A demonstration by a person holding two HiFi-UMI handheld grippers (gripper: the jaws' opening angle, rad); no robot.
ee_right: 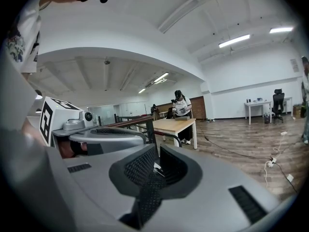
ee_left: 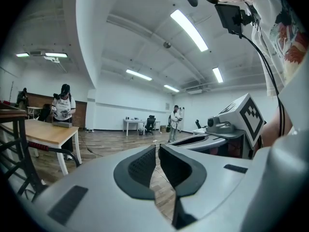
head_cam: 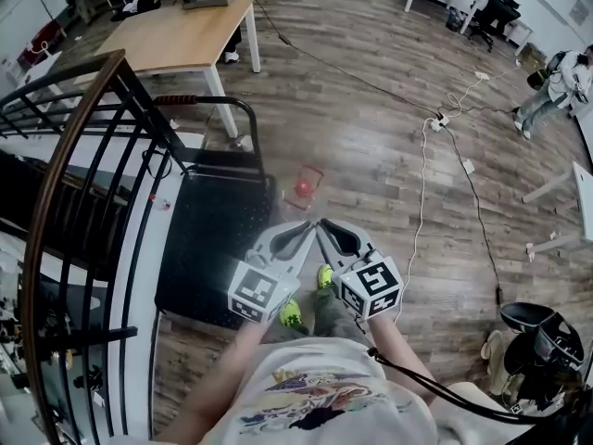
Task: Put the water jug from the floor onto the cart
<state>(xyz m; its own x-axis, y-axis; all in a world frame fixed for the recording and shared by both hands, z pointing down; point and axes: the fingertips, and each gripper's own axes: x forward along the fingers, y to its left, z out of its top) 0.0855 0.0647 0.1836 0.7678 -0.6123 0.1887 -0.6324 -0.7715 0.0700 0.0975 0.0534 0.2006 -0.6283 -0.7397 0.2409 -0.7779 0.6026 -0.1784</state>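
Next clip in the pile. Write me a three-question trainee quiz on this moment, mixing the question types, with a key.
1. True or false: the water jug already stands on the cart.
2. Multiple choice: the left gripper and right gripper are A) both shut and empty, B) both open, C) both shut on the water jug.
3. Fill in: in the head view, the water jug stands on the floor to the ___ of the cart's deck.

Key: 1 false; 2 A; 3 right.
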